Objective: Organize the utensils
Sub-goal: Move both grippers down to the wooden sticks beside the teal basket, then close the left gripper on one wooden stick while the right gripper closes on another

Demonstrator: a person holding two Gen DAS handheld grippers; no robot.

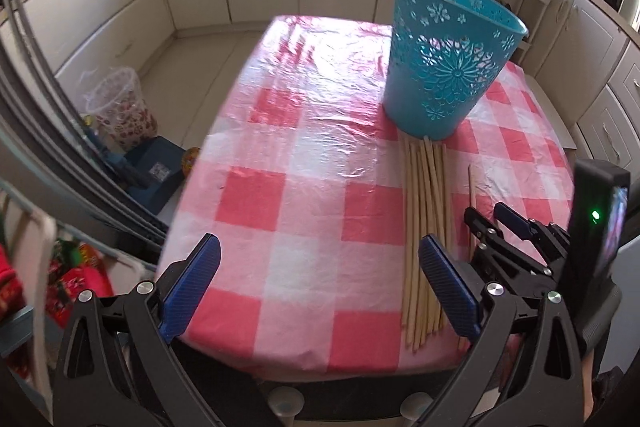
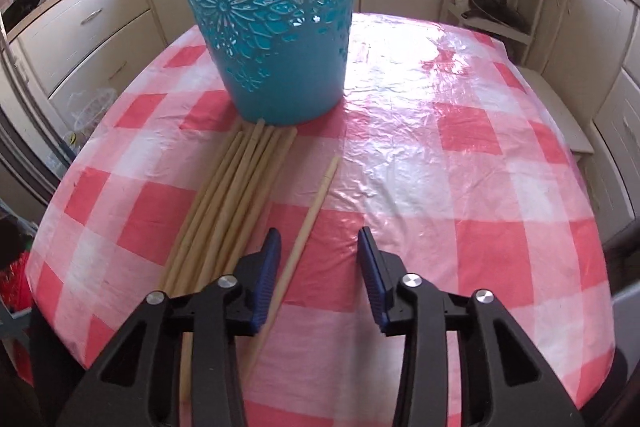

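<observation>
Right wrist view: chopsticks (image 2: 224,203) bundled on bench (image 2: 440,187), tips touching teal basket (image 2: 264,15); lone chopstick (image 2: 308,223) beside them, between narrowed right gripper (image 2: 318,259) fingers, ungripped. Left gripper (image 1: 320,279) fingers wide

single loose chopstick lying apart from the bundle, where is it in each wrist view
Left wrist: the single chopstick is at right, beside the bundle, partly behind the right gripper.
Right wrist: low centre, between that gripper's fingers.
Shared landmark: the teal basket.
</observation>
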